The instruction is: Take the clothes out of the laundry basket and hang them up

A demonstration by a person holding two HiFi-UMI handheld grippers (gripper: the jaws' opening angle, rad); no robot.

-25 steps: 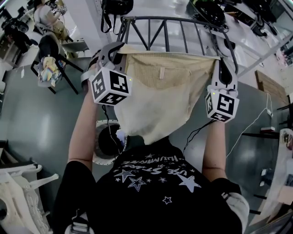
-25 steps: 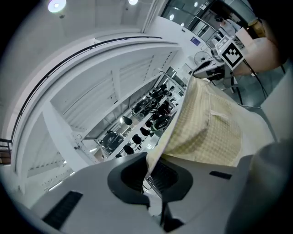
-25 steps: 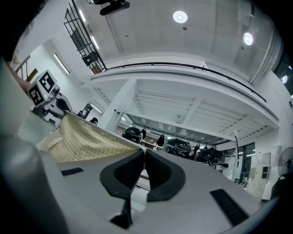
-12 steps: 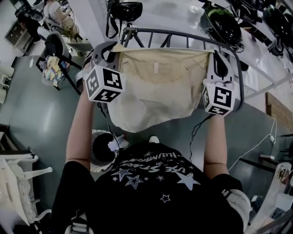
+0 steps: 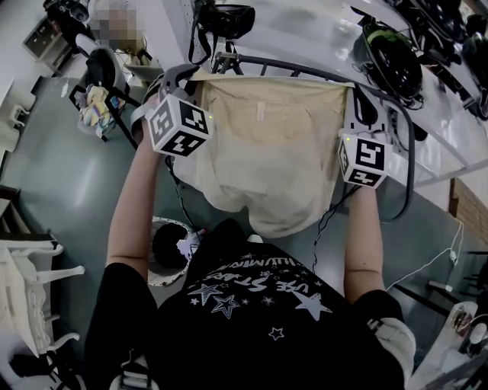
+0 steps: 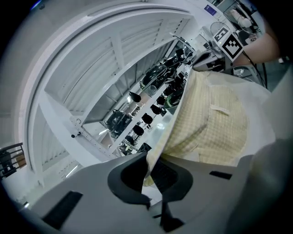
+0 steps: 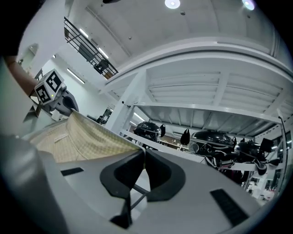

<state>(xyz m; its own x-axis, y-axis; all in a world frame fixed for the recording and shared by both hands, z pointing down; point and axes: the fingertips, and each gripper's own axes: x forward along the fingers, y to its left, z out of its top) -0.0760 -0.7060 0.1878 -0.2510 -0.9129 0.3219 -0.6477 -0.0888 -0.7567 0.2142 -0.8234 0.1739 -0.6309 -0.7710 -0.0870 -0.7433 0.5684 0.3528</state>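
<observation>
A pale yellow checked garment (image 5: 271, 152) is stretched wide between both grippers, its top edge close against the near rail of the grey metal drying rack (image 5: 305, 70). My left gripper (image 5: 191, 78) is shut on the garment's left top corner. In the left gripper view the cloth (image 6: 210, 128) runs out of the closed left gripper (image 6: 151, 170). My right gripper (image 5: 357, 99) is shut on the right top corner; in its own view the fabric (image 7: 78, 137) enters the closed right gripper (image 7: 142, 157). The round white laundry basket (image 5: 162, 273) stands on the floor below the left arm, dark inside.
Dark helmets (image 5: 393, 57) lie on the white surface behind the rack, and another helmet (image 5: 225, 17) lies further left. A black chair with bundled items (image 5: 97, 95) stands at the left and a white chair (image 5: 34, 278) at the lower left. A cable (image 5: 427, 263) trails on the floor at the right.
Both grippers carried the stretched garment forward up to the rack's near rail. The lower part of the cloth swung along. Both corners stayed held.
</observation>
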